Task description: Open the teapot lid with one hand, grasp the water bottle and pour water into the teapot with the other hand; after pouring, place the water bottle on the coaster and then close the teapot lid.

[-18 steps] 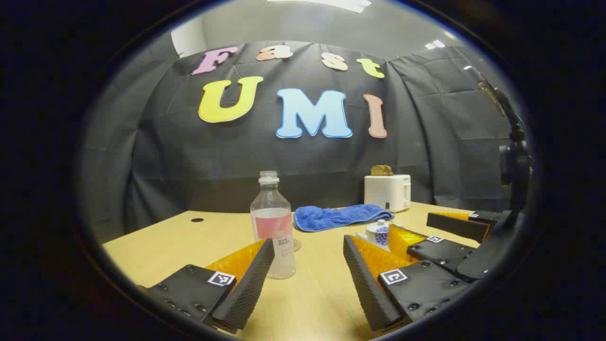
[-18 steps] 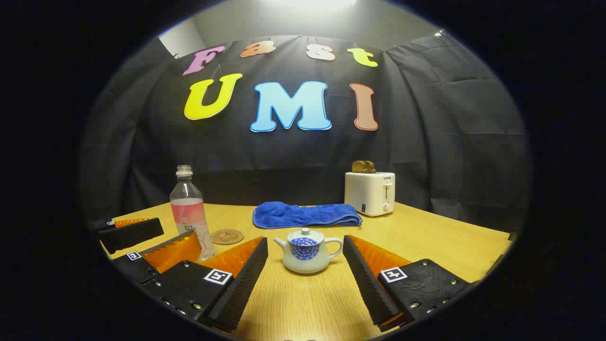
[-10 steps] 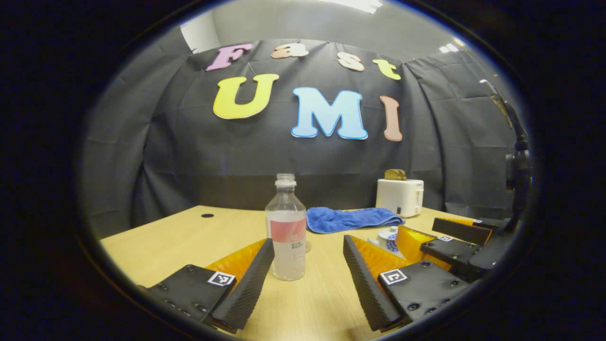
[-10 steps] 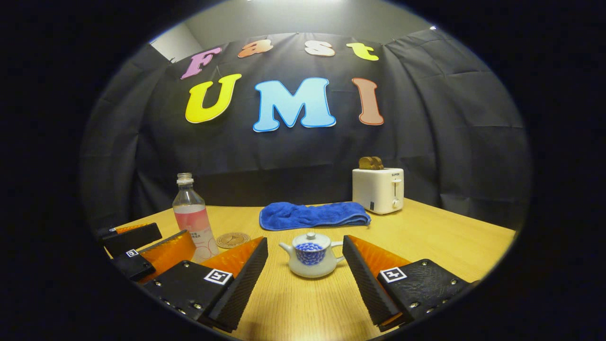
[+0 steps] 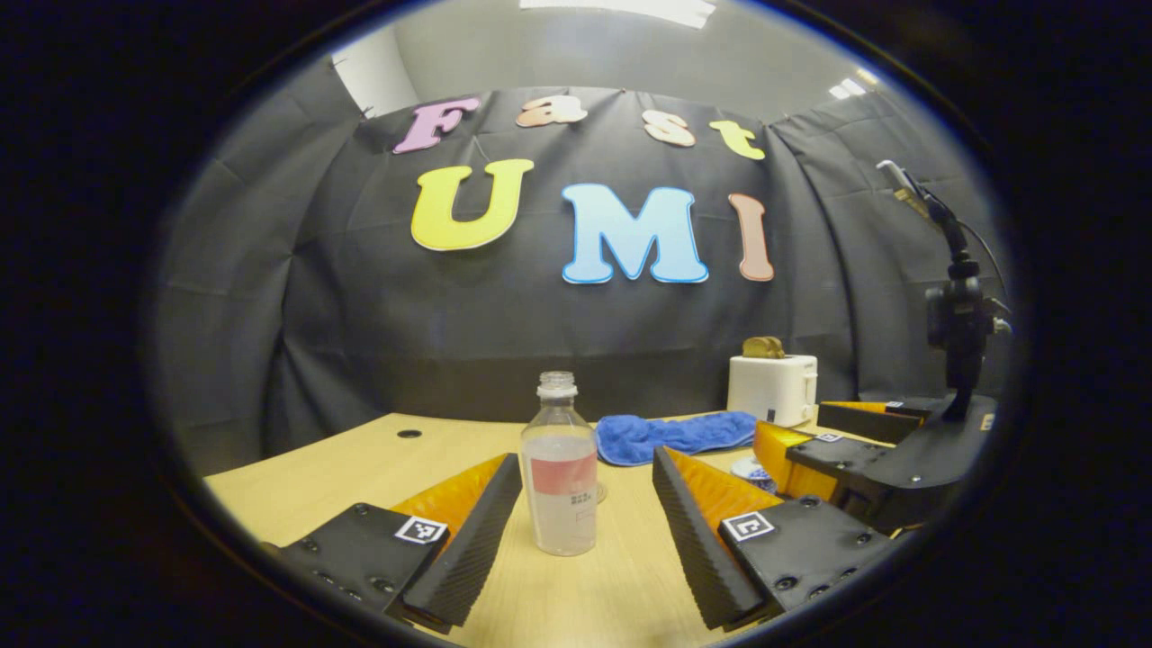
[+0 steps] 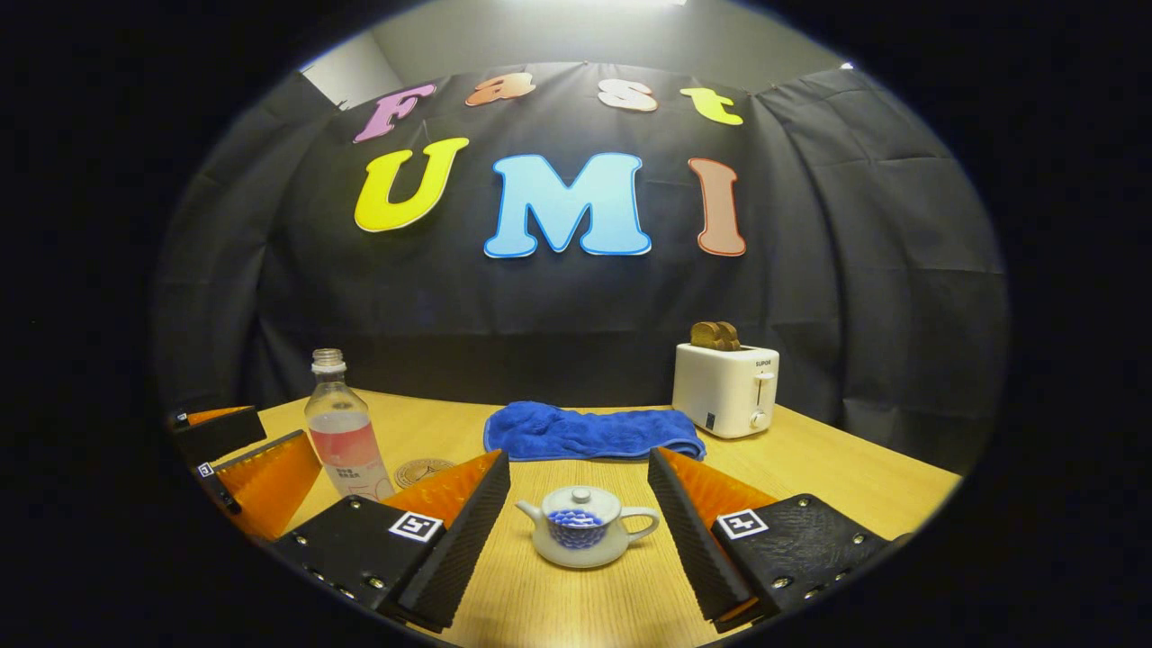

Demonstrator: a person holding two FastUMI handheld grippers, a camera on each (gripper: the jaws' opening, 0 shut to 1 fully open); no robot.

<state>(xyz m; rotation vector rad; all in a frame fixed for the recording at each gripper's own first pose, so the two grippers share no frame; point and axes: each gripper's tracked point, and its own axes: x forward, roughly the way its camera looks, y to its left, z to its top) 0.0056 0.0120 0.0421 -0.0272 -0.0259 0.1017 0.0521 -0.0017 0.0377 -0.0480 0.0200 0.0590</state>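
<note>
A clear water bottle (image 5: 560,477) with a pink label stands upright on the wooden table, between the fingers of my open left gripper (image 5: 587,454), which do not touch it. From the right gripper view the bottle (image 6: 342,432) stands at the left, with a round coaster (image 6: 423,471) just beyond it. The small white teapot (image 6: 580,537) with a blue pattern has its lid (image 6: 581,497) on. It sits between the spread fingers of my open right gripper (image 6: 578,455), untouched. The right gripper (image 5: 828,432) hides most of the teapot (image 5: 749,470) in the left gripper view.
A blue towel (image 6: 589,432) lies folded behind the teapot. A white toaster (image 6: 727,387) with bread in it stands at the back right. My left gripper (image 6: 238,450) shows at the far left. A dark camera stand (image 5: 958,324) rises at the right.
Both grippers have moved forward. The bottle now sits centred between the left fingers, and the teapot lies deeper between the right fingers. Both stay open.
</note>
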